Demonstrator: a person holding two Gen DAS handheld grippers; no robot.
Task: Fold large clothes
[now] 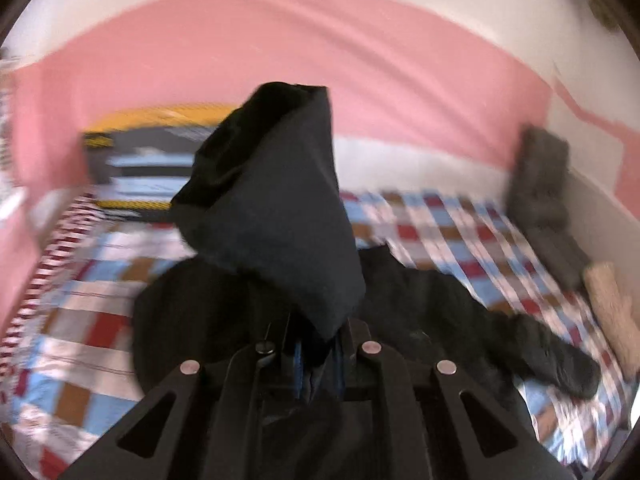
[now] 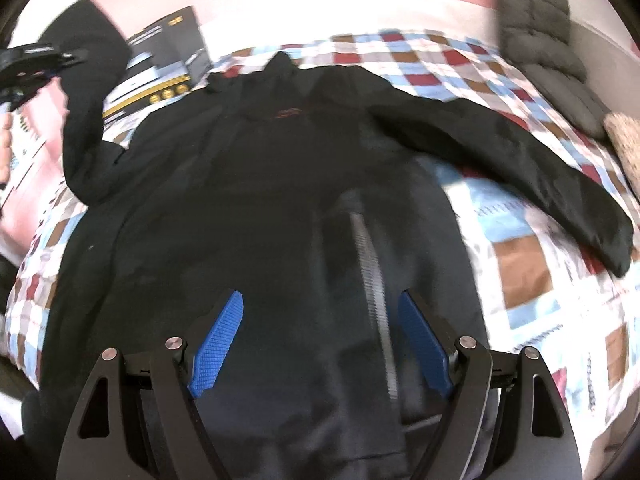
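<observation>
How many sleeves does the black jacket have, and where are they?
2. One sleeve is lifted up, pinched in the left tongs. The other sleeve lies stretched out flat on the checkered bedspread, untouched.

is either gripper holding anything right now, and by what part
The left gripper is shut on the black jacket, holding its left sleeve near the cuff end, lifted off the bed. The right gripper is open above the jacket, holding nothing.
</observation>
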